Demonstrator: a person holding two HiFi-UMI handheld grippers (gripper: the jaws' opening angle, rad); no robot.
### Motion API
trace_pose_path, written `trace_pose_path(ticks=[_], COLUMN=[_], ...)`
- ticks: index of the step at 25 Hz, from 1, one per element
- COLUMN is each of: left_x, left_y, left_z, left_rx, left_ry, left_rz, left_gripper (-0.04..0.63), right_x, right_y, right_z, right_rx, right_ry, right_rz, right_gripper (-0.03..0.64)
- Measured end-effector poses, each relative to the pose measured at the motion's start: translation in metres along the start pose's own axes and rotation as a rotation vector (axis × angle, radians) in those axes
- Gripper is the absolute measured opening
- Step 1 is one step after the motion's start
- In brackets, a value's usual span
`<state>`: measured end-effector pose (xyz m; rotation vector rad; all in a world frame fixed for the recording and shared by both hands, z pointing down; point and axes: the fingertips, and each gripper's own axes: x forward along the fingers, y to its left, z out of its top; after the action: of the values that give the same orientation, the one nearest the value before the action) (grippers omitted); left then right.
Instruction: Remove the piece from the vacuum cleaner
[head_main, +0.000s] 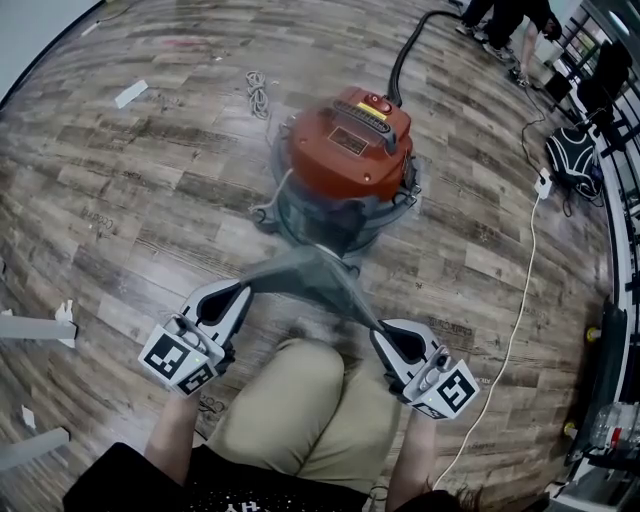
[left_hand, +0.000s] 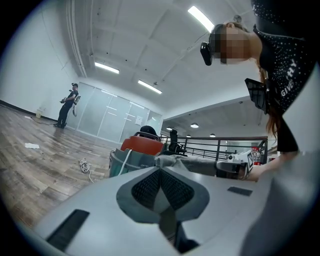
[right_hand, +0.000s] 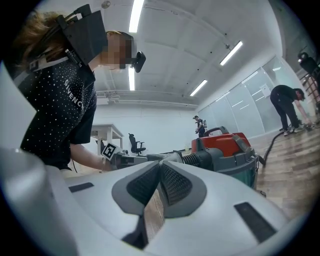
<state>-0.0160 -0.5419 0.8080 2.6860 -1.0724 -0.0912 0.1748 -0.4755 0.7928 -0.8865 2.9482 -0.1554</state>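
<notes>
Starting nearest the camera, a knee in tan trousers (head_main: 300, 400) sits between the person's two forearms. Just beyond it, the left gripper (head_main: 238, 293) and right gripper (head_main: 385, 333) point level and inward toward each other. Each has its jaws drawn almost together, nipping one end of the grey piece (head_main: 320, 272) at the pad tips. The piece runs from each gripper up to a shared peak, forming an inverted V, and appears motion-blurred in the head view. In the right gripper view its far part ends in a dark ribbed section that meets the drum.

The peak lies against the near side of the vacuum cleaner (head_main: 350, 145), a canister with an orange-red lid over a grey-green drum, standing upright on the wooden floor (head_main: 120, 200). A black hose (head_main: 405, 45) leaves the far side of the lid. A white cable (head_main: 525, 290) trails across the floor to the right, and a small coil of cord (head_main: 258, 92) lies to the left. Farthest away, at the upper right, stand other people (head_main: 510, 25).
</notes>
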Motion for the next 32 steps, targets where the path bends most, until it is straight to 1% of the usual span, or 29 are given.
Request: trace_pose_path(ticks=[3,4,6,7,8,10,12,13,15,16,18,19,20,21,23,29,32], left_x=[-0.003,-0.005,-0.013,-0.016,-0.017,-0.015,-0.011,-0.009,-0.007,-0.005,-0.001,0.000,0.002,0.004,0.007,0.016,0.019], left_y=[-0.001,0.000,0.009,0.013,0.016,0.017,0.014,0.011,0.006,0.004,0.001,-0.001,-0.001,-0.002,-0.005,-0.011,-0.015], left_z=[0.000,0.001,0.005,0.007,0.007,0.007,0.011,0.016,0.024,0.024,0.019,0.015,0.010,0.006,0.003,-0.003,-0.008], left_rx=[-0.029,-0.040,-0.065,-0.061,-0.040,-0.004,-0.025,-0.047,-0.063,-0.047,0.009,0.039,0.069,0.094,0.114,0.088,0.083], left_ry=[-0.015,-0.025,-0.053,-0.057,-0.051,-0.035,-0.060,-0.089,-0.129,-0.126,-0.091,-0.066,-0.040,-0.017,0.004,0.014,0.031], left_rz=[-0.007,0.001,0.037,0.052,0.056,0.039,0.002,-0.023,-0.049,-0.047,-0.039,-0.032,-0.023,-0.016,-0.017,-0.036,-0.056], left_gripper=[0.018,0.017,0.018,0.018,0.018,0.018,0.020,0.031,0.164,0.173,0.172,0.162,0.045,0.006,0.006,0.006,0.006], right_x=[-0.001,-0.002,-0.010,-0.014,-0.016,-0.017,-0.015,-0.016,-0.015,-0.015,-0.014,-0.013,-0.013,-0.012,-0.009,0.006,0.012], right_y=[0.003,0.004,0.006,0.004,0.002,-0.001,-0.006,-0.008,-0.012,-0.013,-0.017,-0.018,-0.020,-0.020,-0.018,-0.005,-0.001], right_z=[0.001,0.004,0.012,0.015,0.016,0.013,0.009,0.010,0.015,0.017,0.015,0.013,0.011,0.010,0.010,-0.005,-0.010], right_rx=[-0.002,0.006,0.048,0.065,0.067,0.057,0.062,0.065,0.070,0.073,0.077,0.079,0.081,0.080,0.065,-0.011,-0.017], right_ry=[0.001,-0.013,-0.076,-0.101,-0.111,-0.105,-0.095,-0.099,-0.129,-0.142,-0.142,-0.133,-0.125,-0.119,-0.102,0.028,0.058], right_rz=[0.018,0.027,0.034,0.019,-0.003,-0.038,-0.064,-0.079,-0.103,-0.114,-0.136,-0.145,-0.151,-0.150,-0.135,-0.083,-0.067], right_gripper=[0.032,0.032,0.032,0.032,0.032,0.032,0.034,0.041,0.128,0.165,0.173,0.156,0.043,0.009,0.009,0.009,0.009])
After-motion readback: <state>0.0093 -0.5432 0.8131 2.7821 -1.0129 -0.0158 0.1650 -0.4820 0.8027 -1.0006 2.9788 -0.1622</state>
